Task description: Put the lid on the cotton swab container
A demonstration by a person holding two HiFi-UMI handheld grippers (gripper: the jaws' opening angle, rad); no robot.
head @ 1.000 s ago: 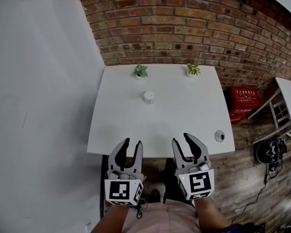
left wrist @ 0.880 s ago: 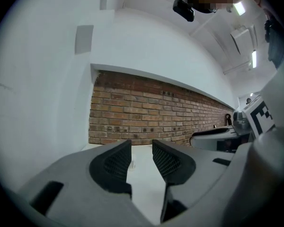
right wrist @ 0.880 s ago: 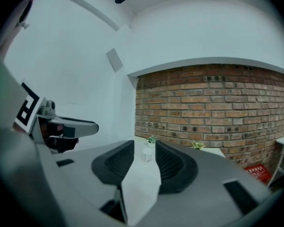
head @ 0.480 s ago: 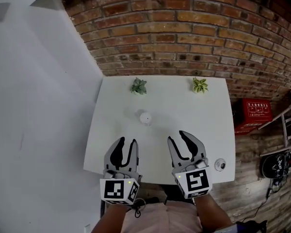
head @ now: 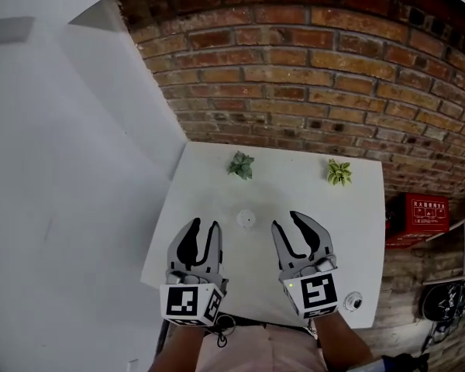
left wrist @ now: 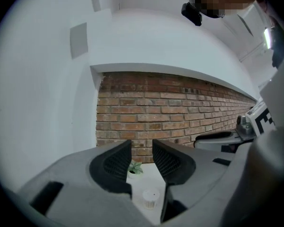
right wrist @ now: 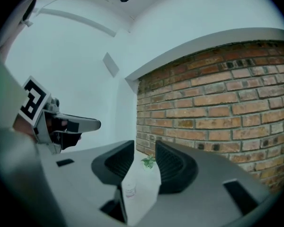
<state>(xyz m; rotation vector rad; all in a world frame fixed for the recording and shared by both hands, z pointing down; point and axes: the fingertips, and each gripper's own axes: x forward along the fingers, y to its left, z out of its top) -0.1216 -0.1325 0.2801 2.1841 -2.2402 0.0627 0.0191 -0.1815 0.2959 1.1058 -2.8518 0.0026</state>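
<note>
White table (head: 205, 208), far edge against a brick wall (head: 310, 76)

Along the far edge, two small potted plants, well apart: a grey-green plant (head: 240, 165) to the left, a yellow-green plant (head: 339, 172) to the right; near the middle, upright, a small white cotton swab container (head: 246, 218); close to the near right corner, well apart from the container, a small round lid (head: 353, 301) lying flat.

Left tool (head: 205, 225), right tool (head: 286, 220) — grey, black-padded; 2 marker cubes (head: 190, 302).
</note>
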